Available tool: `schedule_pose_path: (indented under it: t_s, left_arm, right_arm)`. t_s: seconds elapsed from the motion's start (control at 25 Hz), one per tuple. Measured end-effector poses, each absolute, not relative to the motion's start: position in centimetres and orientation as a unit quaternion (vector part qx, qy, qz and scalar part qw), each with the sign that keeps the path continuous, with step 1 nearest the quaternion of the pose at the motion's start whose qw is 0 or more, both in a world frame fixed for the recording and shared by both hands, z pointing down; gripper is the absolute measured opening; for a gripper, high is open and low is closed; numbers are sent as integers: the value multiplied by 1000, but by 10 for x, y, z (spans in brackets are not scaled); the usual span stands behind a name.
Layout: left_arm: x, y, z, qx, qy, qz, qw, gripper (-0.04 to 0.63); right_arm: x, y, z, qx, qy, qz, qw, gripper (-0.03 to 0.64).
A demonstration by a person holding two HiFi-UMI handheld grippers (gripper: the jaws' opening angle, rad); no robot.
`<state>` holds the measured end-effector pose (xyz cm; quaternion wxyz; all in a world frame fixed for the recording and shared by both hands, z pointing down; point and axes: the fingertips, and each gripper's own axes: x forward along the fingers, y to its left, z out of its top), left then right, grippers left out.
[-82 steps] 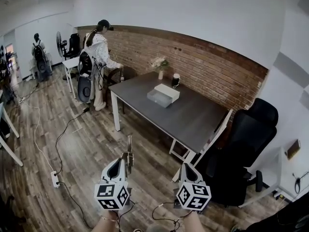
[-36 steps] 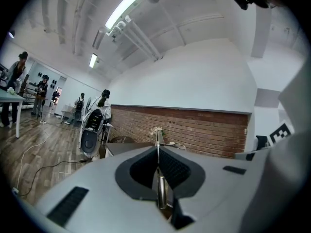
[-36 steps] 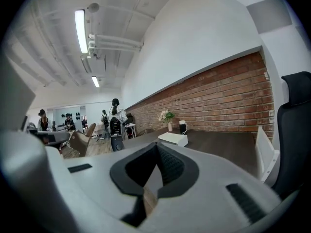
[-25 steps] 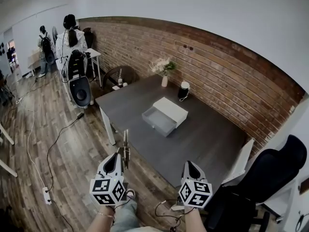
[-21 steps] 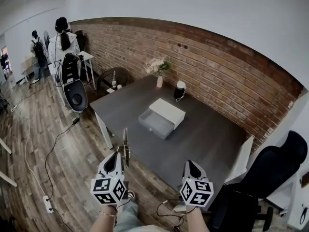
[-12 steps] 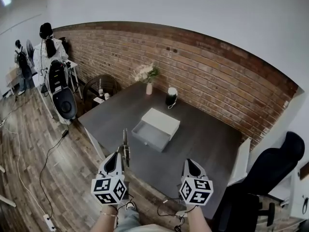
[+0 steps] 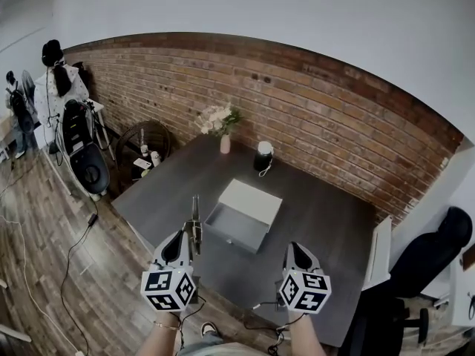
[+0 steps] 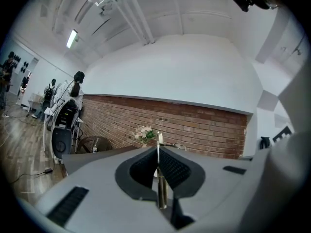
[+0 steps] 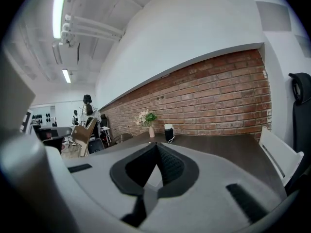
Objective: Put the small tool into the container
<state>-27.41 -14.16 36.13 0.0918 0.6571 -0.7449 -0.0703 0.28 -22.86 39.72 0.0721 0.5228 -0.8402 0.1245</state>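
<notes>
A thin metal tool [image 7: 195,221] with a brass-coloured shaft stands upright in my left gripper [image 7: 182,241], which is shut on it; in the left gripper view the small tool [image 8: 159,176] rises between the closed jaws. My right gripper [image 7: 295,252] is shut with nothing in it. Both grippers hover over the near edge of a dark table [image 7: 326,221]. On the table's middle sits a white box with its grey drawer [image 7: 236,227] pulled open toward me.
A vase of flowers [image 7: 220,124] and a black-and-white cylinder [image 7: 261,156] stand at the table's far side by the brick wall. A round side table [image 7: 143,148] with bottles is left. People [image 7: 56,69] stand far left. A black chair [image 7: 438,251] is right.
The view has advanced toward the table: the open drawer box now lies closer, just beyond the grippers. The left gripper still holds the tool; both grippers stay shut.
</notes>
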Motion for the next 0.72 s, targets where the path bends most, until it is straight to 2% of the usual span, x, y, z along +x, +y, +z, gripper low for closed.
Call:
schedule_pose_path:
  t_s: [0.44,0.72]
  left_arm:
    - [-318,-215,366,688,-717,-58,95,9]
    - [-318,-245,387,695,-707,-50,119,9]
  right_arm:
    - [-32,-288,406,559,-814,139,68,2]
    - [-23,-307,422,577,-798,156,78,2]
